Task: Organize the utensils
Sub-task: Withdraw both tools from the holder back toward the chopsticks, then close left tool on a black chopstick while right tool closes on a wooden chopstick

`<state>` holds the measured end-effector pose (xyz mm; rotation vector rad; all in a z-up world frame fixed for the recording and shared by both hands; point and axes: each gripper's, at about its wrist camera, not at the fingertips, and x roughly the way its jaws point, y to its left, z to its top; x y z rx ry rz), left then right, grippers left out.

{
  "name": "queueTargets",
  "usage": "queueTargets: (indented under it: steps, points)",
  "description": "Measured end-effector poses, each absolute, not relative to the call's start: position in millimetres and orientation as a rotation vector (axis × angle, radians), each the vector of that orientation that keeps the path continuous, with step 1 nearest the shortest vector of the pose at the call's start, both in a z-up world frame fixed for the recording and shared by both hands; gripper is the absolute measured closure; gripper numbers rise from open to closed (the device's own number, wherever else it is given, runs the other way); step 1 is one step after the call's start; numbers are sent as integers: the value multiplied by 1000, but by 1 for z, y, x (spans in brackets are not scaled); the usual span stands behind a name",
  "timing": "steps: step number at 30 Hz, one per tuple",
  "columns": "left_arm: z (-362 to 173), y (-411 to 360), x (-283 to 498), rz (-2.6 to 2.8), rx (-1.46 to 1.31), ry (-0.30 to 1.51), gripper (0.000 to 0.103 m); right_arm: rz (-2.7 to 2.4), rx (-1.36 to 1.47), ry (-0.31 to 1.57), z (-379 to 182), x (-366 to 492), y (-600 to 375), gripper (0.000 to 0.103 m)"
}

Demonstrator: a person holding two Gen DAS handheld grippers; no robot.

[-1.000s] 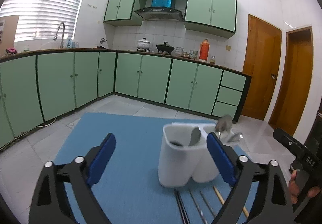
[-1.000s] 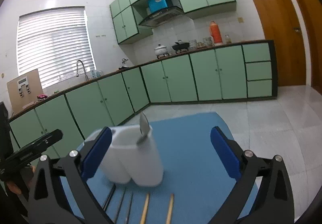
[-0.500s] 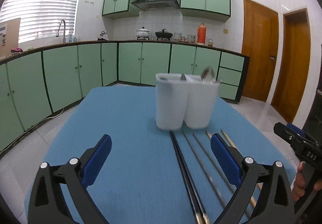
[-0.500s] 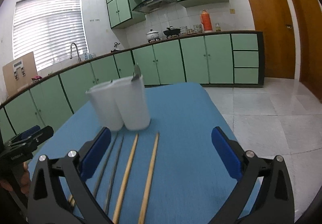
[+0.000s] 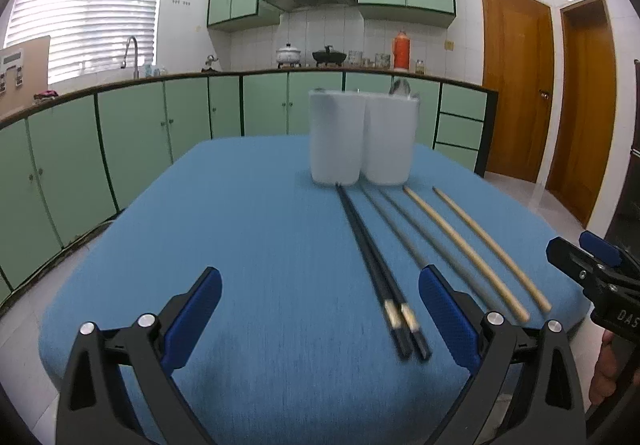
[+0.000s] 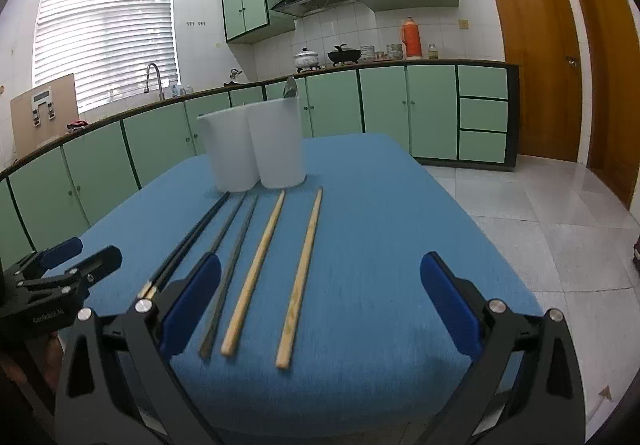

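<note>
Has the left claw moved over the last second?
Yes. The left claw has pulled back from the white utensil holder: the holder looks farther off, and the black chopsticks on the blue mat now show full length.

Six chopsticks lie side by side on the blue mat: black pair [image 5: 376, 257], grey pair [image 6: 232, 257], wooden pair [image 6: 276, 269]. Behind them stands a white twin-cup holder [image 6: 256, 145] with a spoon [image 6: 290, 87] inside.

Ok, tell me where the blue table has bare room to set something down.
Bare cloth lies left of the black chopsticks, out to the table edge, and right of the outer wooden chopstick. It is crowded in the middle, where six chopsticks lie side by side up to the two white cups.
</note>
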<state>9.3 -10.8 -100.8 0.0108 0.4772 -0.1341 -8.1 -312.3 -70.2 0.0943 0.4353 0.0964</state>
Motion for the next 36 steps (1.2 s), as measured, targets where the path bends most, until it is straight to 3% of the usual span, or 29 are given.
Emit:
queueTargets:
  steps: [7, 9, 19, 21, 30, 36]
  points:
    - [-115, -3, -3, -125, -4, 495, 6, 77, 53, 421, -86, -23, -304, 10]
    - [-116, -2, -5, -124, -8, 499, 6, 74, 42, 425, -89, -25, -301, 21]
    - [-119, -1, -13, -113, -25, 494, 6, 75, 33, 443, -100, -28, -297, 49]
    - [-119, -2, -14, -108, -22, 496, 6, 76, 25, 446, -102, -29, -295, 60]
    - [-118, -6, -20, -111, -13, 490, 6, 84, 4, 444, -106, -36, -291, 81]
    - [-117, -8, -24, -113, -17, 484, 6, 81, -6, 437, -108, -37, -288, 86]
